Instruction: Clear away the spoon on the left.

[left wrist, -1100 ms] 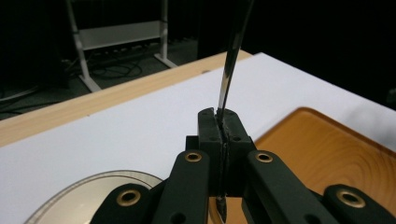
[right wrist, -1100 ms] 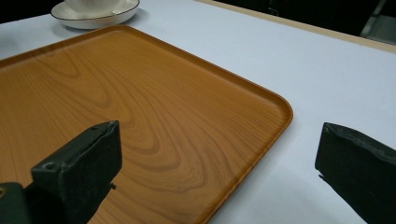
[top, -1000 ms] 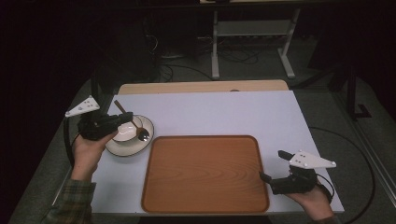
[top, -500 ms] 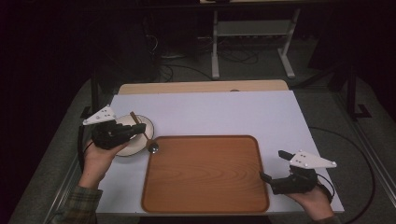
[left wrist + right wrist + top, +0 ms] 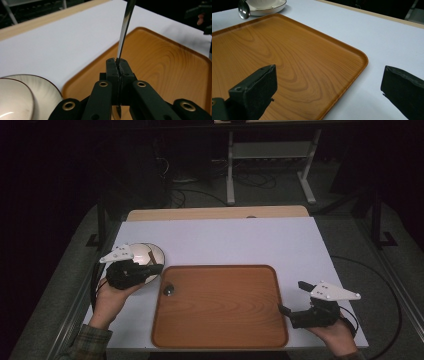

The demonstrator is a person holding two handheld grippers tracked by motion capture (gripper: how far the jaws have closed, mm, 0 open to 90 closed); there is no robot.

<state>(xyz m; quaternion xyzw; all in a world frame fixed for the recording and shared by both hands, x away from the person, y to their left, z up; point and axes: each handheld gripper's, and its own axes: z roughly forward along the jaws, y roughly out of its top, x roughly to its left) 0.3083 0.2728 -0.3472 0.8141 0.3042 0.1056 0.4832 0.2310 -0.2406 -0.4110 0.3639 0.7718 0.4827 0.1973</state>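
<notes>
Left gripper (image 5: 150, 269) carrying spoon (image 5: 169, 290) from saucer (image 5: 152, 254) toward tray (image 5: 220, 307); spoon bowl hanging over tray's left edge. Fingers (image 5: 111, 68) clamping fully closed on spoon handle. Next move, likely: lowering spoon flat onto tray, then spreading fingers to release. Tray sitting mid-worktop (image 5: 240, 240). Right gripper (image 5: 282, 310) resting beside tray's right edge, 2 fingers (image 5: 254, 86) standing wide apart, holding nothing.
</notes>
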